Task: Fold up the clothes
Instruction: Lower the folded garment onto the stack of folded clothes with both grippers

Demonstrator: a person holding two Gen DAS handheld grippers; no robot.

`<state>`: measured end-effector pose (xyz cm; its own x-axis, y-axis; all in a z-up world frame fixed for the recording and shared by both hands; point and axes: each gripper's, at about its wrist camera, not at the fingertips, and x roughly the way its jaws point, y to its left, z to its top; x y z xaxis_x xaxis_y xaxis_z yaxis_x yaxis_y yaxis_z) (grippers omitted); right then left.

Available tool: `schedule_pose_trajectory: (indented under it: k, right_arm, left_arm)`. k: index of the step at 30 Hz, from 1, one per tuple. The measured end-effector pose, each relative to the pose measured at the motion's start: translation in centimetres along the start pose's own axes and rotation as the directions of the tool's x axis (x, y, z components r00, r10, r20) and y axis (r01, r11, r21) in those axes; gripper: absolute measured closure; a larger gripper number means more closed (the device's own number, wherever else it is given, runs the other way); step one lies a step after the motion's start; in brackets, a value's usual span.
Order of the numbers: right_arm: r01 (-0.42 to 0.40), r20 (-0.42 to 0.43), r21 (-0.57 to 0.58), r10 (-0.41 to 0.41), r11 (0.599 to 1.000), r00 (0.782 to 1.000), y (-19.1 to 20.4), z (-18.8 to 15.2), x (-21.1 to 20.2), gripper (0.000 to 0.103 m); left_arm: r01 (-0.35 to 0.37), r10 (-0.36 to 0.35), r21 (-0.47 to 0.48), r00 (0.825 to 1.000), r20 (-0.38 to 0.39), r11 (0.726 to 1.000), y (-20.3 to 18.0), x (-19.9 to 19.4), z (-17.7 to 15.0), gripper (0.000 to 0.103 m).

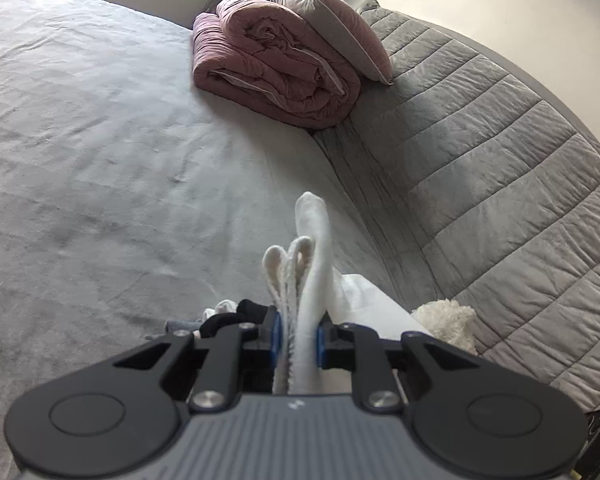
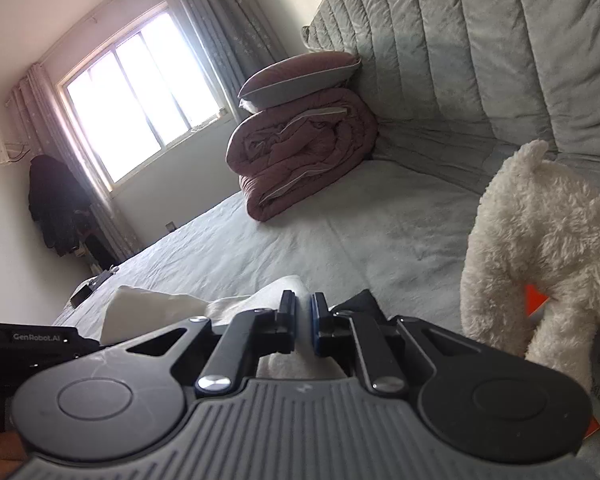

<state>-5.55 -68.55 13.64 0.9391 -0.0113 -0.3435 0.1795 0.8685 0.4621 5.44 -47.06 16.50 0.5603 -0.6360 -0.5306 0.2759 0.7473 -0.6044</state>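
The folding looks to be at an early stage. The white knitted garment [image 1: 306,280] is gathered and lifted, not yet laid flat or folded into a neat shape, so in my judgement most of the work is left. A few other small clothes, a black piece [image 1: 236,318] and a grey one, lie in a loose heap on the grey bed sheet [image 1: 100,160] and also seem to wait for folding.

In the left wrist view, the left hand-held gripper [image 1: 298,338] is almost closed and pinches several layers of the white garment between its blue pads. The ribbed edges stand up just beyond the fingertips, and one longer fold rises further away. More white cloth hangs to the right of the fingers, near a fluffy cream toy.

In the right wrist view, the right hand-held gripper [image 2: 303,320] is also nearly closed, with a thin part of the same white fabric [image 2: 298,292] between its pads; the pads appear to press on it. The rest of the garment spreads to the left, towards the other hand-held gripper at the left edge.

Far on the bed, a rolled dusty-pink quilt [image 2: 300,152] with a pillow on top rests against the grey padded headboard [image 2: 480,60], well apart from the work. The cream plush toy [image 2: 548,248] stands near on the right.
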Motion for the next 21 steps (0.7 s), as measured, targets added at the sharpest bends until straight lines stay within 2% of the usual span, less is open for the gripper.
schedule_pose_trajectory:
  k: [4,10,21]
  right_arm:
    - [0.012,0.037,0.024,-0.013,1.0,0.999,-0.7,0.4,-0.5,0.093]
    - [0.091,-0.066,0.031,-0.089,0.995,0.994,-2.2,-1.3,2.0,0.093]
    - [0.134,-0.074,-0.046,-0.137,0.99,0.988,-1.6,-1.5,1.5,0.092]
  left_arm:
    - [0.011,-0.011,-0.006,1.0,-0.014,1.0,-0.3,1.1,-0.4,0.086]
    - [-0.02,0.017,-0.05,0.998,-0.068,0.999,1.9,3.7,-2.0,0.086]
    - [0.005,-0.007,-0.045,0.999,-0.053,0.999,2.3,3.0,-2.2,0.081]
